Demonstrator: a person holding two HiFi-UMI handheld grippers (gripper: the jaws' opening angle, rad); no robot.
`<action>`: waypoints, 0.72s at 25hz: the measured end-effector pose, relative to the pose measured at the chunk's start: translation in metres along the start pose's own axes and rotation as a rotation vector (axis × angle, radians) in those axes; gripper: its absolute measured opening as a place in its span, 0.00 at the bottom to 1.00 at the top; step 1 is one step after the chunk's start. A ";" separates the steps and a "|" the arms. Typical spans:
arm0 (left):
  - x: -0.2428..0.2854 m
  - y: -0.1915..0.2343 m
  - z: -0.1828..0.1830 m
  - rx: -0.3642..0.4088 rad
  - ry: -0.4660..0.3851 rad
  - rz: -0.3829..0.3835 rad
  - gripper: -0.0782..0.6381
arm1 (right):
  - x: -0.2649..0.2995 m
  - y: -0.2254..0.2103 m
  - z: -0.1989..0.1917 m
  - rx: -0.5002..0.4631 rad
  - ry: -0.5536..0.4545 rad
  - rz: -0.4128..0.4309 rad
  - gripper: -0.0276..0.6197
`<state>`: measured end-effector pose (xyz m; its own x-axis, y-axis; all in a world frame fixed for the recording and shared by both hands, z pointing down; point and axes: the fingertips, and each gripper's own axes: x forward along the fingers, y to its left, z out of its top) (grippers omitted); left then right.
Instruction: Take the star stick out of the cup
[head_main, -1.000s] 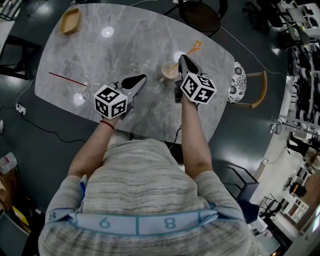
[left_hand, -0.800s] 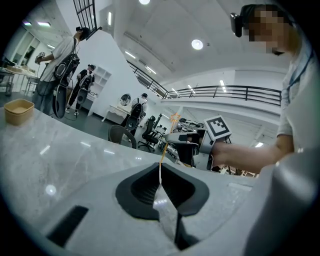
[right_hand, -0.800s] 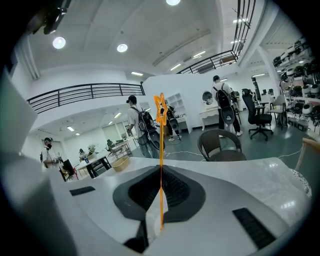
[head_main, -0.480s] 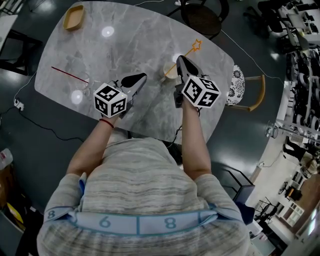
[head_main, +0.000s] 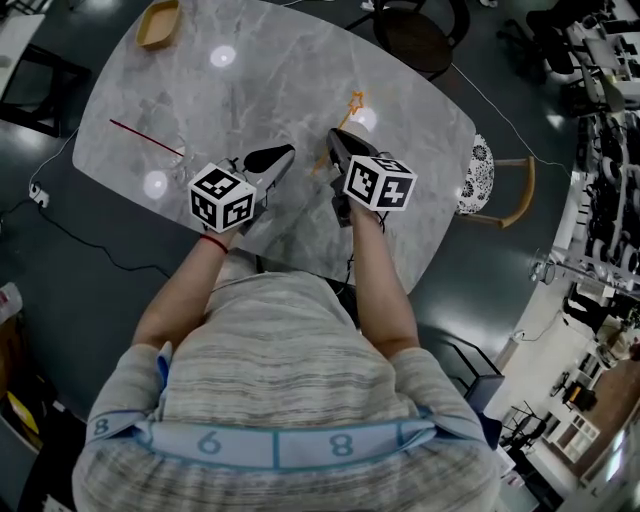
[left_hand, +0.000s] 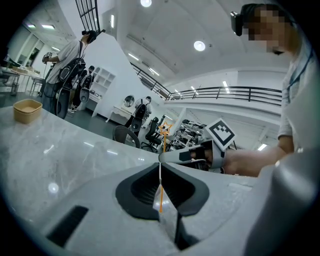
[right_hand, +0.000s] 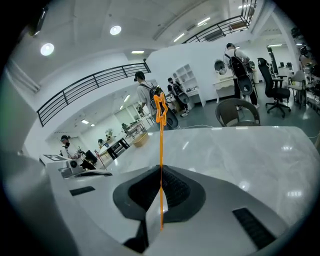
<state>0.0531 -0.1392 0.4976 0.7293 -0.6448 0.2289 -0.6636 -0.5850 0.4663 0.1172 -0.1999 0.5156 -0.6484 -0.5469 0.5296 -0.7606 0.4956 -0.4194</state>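
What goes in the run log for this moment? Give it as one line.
state: stick held | right tongs: shut on star stick, star end up | left tongs: shut, idle | cup: out of sight

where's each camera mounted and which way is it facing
Head view: on the person's head, looking steeply down at the table; shows their torso, both forearms, the left gripper and the right gripper.
Left gripper view: on the left gripper, looking along its jaws over the table toward the right gripper and right hand.
Right gripper view: on the right gripper, looking along its jaws, shut on the star stick, over the table.
Shared: all three show the star stick.
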 end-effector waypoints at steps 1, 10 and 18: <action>-0.001 0.000 -0.001 -0.002 0.001 0.002 0.13 | 0.003 0.002 -0.006 0.001 0.020 0.003 0.06; -0.007 0.008 -0.005 -0.014 0.006 0.009 0.13 | 0.036 0.006 -0.059 0.027 0.180 0.014 0.06; -0.013 0.015 -0.007 -0.026 0.007 0.025 0.13 | 0.052 0.006 -0.095 0.070 0.284 0.012 0.06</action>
<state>0.0347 -0.1365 0.5075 0.7133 -0.6561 0.2465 -0.6775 -0.5556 0.4820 0.0825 -0.1611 0.6108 -0.6296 -0.3258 0.7053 -0.7598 0.4479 -0.4713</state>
